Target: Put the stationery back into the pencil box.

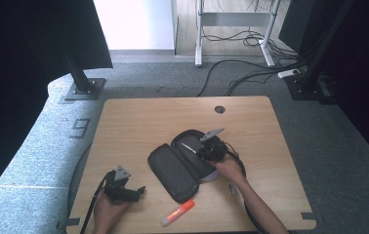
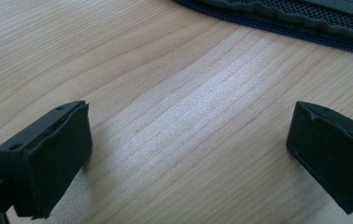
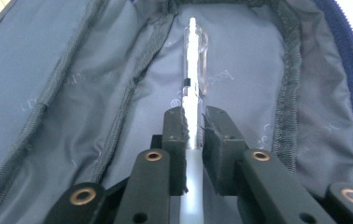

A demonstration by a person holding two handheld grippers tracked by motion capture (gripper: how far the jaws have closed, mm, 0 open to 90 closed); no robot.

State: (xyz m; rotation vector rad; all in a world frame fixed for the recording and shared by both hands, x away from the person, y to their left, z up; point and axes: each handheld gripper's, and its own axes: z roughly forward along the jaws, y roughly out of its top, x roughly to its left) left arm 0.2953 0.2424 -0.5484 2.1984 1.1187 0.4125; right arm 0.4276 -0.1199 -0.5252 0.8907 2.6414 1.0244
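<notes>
Two grippers: right gripper (image 3: 194, 140) clamped on clear plastic pen (image 3: 194, 74), lowered into open black zip pencil case (image 1: 173, 168) on wooden table (image 1: 138, 117) for stowing. Left gripper (image 2: 188, 154) spread wide, idle, parked aside. Orange-capped glue stick (image 1: 177, 212) waiting nearby.

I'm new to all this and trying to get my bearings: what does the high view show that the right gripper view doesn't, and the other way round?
High view alone: the whole wooden table, the left gripper resting with its jaws apart, an orange glue stick, and the floor with cables beyond.

Right gripper view alone: the close detail, with the jaws pressed on a clear pen that points into the grey lining of the pencil case.

Both: the open case, the pen and the right gripper holding it.
</notes>
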